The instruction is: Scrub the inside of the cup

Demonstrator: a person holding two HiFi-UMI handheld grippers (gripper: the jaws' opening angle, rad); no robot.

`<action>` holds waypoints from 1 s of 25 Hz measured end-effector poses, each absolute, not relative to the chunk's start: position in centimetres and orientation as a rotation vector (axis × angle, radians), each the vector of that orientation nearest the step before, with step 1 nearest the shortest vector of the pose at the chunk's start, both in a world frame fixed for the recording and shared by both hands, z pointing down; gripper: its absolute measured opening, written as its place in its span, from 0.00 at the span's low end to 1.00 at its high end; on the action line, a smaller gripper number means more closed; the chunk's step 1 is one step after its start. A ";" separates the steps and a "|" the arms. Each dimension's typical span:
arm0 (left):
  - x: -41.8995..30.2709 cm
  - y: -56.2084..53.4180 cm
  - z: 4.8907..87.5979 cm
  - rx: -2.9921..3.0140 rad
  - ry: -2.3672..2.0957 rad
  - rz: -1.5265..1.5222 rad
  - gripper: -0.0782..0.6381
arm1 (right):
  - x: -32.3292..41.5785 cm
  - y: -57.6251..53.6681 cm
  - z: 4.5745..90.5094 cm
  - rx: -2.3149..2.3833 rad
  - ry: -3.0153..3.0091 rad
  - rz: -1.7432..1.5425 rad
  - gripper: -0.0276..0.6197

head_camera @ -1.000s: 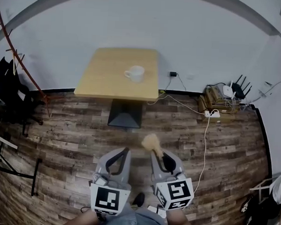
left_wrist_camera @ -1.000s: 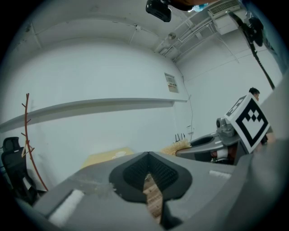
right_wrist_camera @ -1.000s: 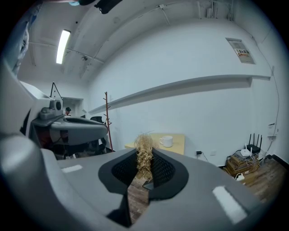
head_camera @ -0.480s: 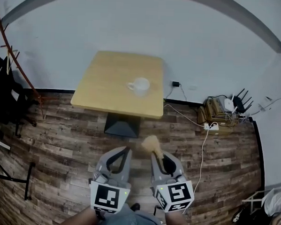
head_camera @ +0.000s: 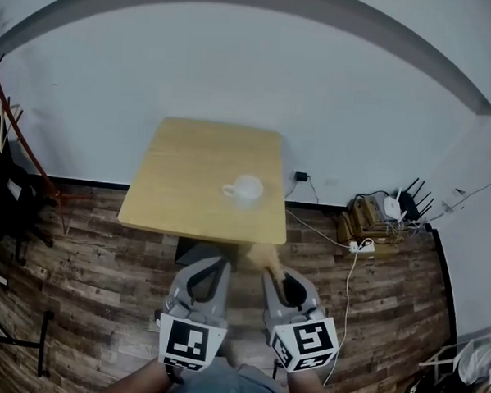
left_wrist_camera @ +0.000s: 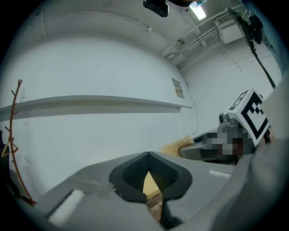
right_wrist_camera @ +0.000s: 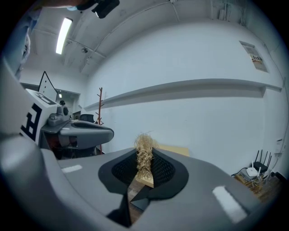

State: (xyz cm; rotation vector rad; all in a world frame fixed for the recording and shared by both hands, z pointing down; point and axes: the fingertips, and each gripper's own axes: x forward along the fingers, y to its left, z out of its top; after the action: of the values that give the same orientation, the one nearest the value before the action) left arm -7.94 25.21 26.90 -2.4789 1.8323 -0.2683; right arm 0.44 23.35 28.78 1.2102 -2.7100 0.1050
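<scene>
I am holding two grippers side by side low in front of me, both pointing forward. My left gripper is carrying nothing, its jaws pressed together. My right gripper is pinching the one brush, whose long axis is running along the jaws, straw bristles pointing ahead toward the near edge of the single desk. One white cup is standing upright near the desk's right edge, its handle pointing left, well apart from the brush.

Left claw closed, empty; right claw clamped on brush; both side by side.
</scene>
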 end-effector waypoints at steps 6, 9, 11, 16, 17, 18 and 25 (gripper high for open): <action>-8.5 22.9 27.3 -2.506 1.792 -0.262 0.14 | -0.4 21.5 28.1 1.235 -2.704 0.080 0.14; -8.4 22.0 28.0 -2.522 1.774 -0.284 0.14 | 0.1 20.7 28.3 1.256 -2.689 0.091 0.14; -8.5 21.6 28.5 -2.538 1.780 -0.296 0.14 | 0.3 20.4 28.7 1.264 -2.677 0.108 0.14; -8.2 20.0 30.3 -2.575 1.793 -0.345 0.14 | 0.9 18.8 30.2 1.267 -2.654 0.156 0.14; -8.2 19.5 30.7 -2.580 1.795 -0.359 0.14 | 0.9 18.3 30.5 1.266 -2.652 0.164 0.14; -8.1 18.9 31.1 -2.584 1.796 -0.373 0.14 | 1.0 17.7 30.8 1.265 -2.651 0.173 0.14; -7.9 14.4 32.2 -2.585 1.823 -0.425 0.14 | 1.2 12.6 31.9 1.253 -2.677 0.237 0.14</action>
State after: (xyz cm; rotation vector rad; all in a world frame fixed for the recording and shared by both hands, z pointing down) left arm -7.94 14.41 32.19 -2.5853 1.8231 -0.4249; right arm 1.25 12.57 31.92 1.2530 -2.6770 0.2367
